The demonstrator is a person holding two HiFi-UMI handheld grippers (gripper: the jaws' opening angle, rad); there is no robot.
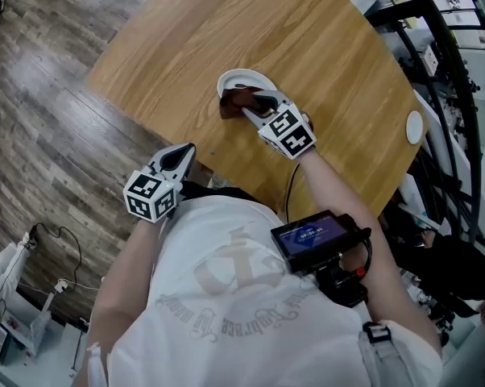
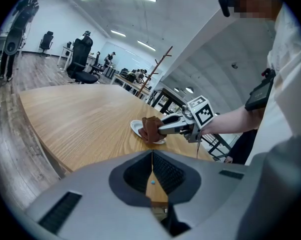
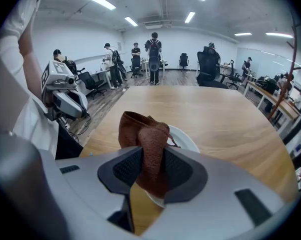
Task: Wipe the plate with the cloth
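Head view: the plate [image 1: 239, 78] lies on the table [image 1: 323, 39], well in from the near edge. The right gripper [image 1: 256, 103] reaches over it with the brown cloth [image 1: 234, 101] bunched at its tips, on the plate's near side. The left gripper [image 1: 184, 151] hangs by the table edge, well apart from the plate, so nothing steadies the plate.

Left gripper view: its jaws meet along a thin line with nothing between them, so it is closed and empty. Beyond, the cloth sits against the plate under the right gripper, which comes in low and nearly level.

Right gripper view: the jaws are clamped on a fold of cloth, and the rest stands up in a wad ahead of them, with the plate's white rim showing past it to the right. Whether the cloth presses on the plate cannot be told here.

To wipe well, the wad probably needs tipping down so a broad face meets the plate, not a ridge. Light pressure and short strokes seem wise, since a loose plate may slide on smooth wood. A hard push toward the near edge looks risky
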